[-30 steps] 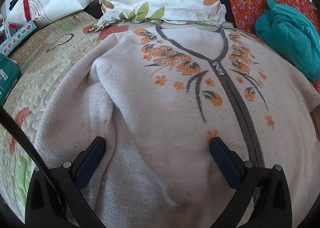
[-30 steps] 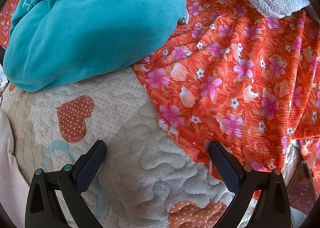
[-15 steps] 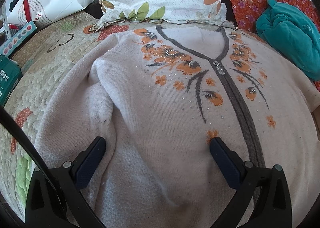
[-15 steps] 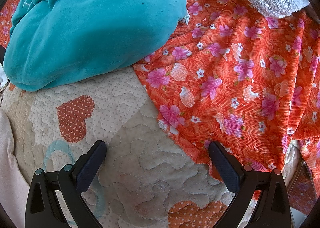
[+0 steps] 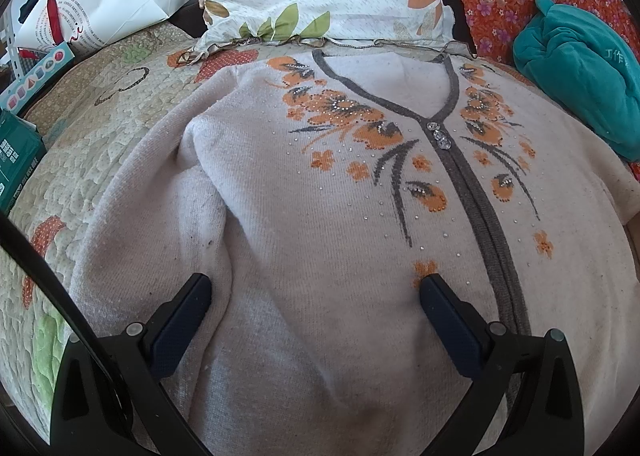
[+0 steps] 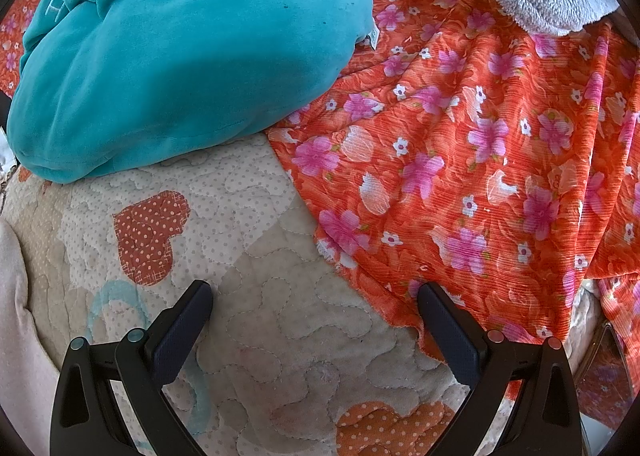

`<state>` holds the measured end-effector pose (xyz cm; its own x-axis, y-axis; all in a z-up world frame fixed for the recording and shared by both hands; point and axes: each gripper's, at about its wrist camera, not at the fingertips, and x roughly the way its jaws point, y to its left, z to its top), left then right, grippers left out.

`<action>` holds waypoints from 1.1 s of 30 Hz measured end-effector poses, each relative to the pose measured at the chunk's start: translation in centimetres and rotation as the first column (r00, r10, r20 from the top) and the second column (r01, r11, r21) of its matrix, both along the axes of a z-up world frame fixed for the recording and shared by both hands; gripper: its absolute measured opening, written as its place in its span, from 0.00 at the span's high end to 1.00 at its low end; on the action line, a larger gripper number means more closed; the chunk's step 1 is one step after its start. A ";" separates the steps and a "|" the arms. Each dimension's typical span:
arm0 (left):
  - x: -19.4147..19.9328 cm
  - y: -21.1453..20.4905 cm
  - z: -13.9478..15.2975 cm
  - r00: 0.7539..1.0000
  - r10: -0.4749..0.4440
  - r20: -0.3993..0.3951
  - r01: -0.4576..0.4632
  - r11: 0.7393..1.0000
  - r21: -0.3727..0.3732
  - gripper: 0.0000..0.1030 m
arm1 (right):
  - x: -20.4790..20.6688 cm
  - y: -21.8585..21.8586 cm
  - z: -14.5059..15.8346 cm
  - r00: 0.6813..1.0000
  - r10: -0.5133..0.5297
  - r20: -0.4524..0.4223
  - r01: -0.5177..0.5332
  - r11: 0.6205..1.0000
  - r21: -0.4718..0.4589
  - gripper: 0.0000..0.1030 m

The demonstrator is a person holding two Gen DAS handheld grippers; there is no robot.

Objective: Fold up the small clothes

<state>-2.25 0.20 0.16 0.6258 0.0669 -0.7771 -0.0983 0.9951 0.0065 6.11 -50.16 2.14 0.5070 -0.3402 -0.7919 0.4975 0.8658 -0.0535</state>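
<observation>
On bed quilt (image 5: 80, 159): cardigan (image 5: 328, 223) spread flat, unfolded; left hand-held gripper (image 5: 316, 292) and right hand-held gripper (image 6: 316, 296) both spread wide, empty. Folding not begun.

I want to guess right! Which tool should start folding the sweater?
Probably the left tool: it hangs open right over the sweater, near its sleeve. The right tool, also open, faces bare quilt and orange cloth, with the sweater only at its view's edge.

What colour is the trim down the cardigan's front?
Dark grey, running down the pale pink cardigan's button placket; clearest in the left wrist view.
</observation>
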 end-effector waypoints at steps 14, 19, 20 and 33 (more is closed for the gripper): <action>-0.1 0.0 -0.1 1.000 -0.001 -0.009 0.001 1.000 0.003 0.00 | 0.2 0.0 0.2 1.000 -0.027 -0.002 0.027 1.000 -0.013 0.00; -0.3 -0.2 1.8 0.999 0.016 -0.033 -0.014 0.998 0.053 0.00 | 0.5 0.0 0.0 1.000 -0.022 0.002 0.022 1.000 -0.002 0.00; -0.7 -0.2 2.7 1.000 0.020 -0.011 -0.020 0.998 0.057 0.00 | 0.5 0.0 0.0 1.000 -0.022 0.002 0.022 1.000 -0.003 0.00; -7.4 2.2 10.2 0.991 0.130 0.041 -0.130 0.991 -0.016 0.00 | 1.2 -1.0 0.3 0.994 0.050 -0.096 -0.042 0.995 0.086 0.00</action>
